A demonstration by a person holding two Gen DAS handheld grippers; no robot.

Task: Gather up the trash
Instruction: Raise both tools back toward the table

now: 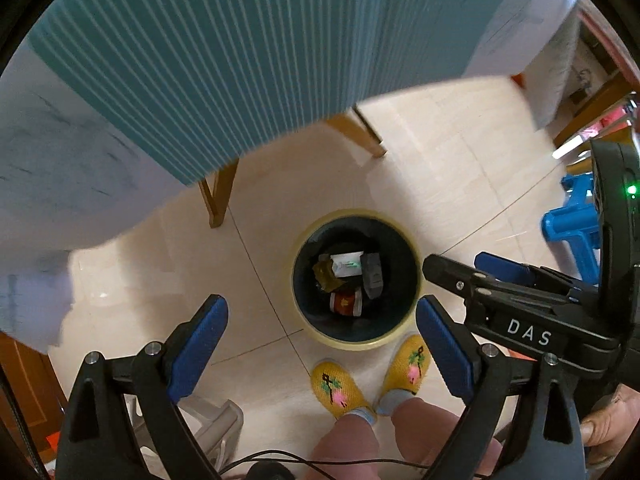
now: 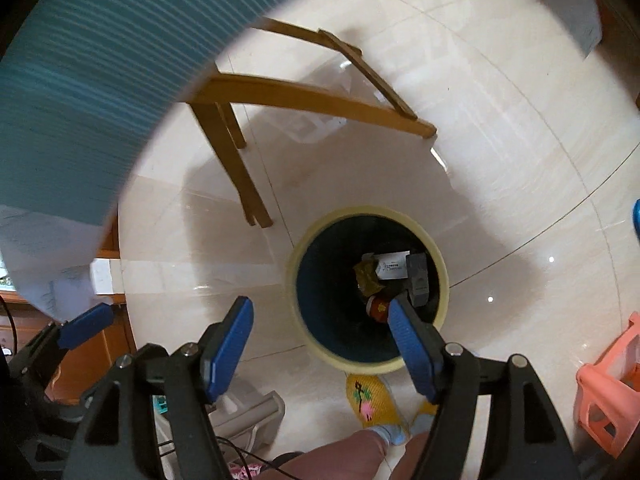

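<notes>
— Where's the trash?

— In the bin [image 1: 356, 278] on the floor by my slippers [image 1: 336, 388]: a white carton [image 1: 347, 266], a grey box [image 1: 372, 276], a brown wrapper [image 1: 325, 276], a red-labelled cup [image 1: 346, 302].

— And your grippers?

— My left gripper [image 1: 320, 354] gapes wide above it, empty. My right gripper [image 2: 320, 344] is spread too, holding nothing.

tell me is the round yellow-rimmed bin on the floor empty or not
Not empty: the round yellow-rimmed bin holds a white packet, a grey box and a red wrapper.
</notes>
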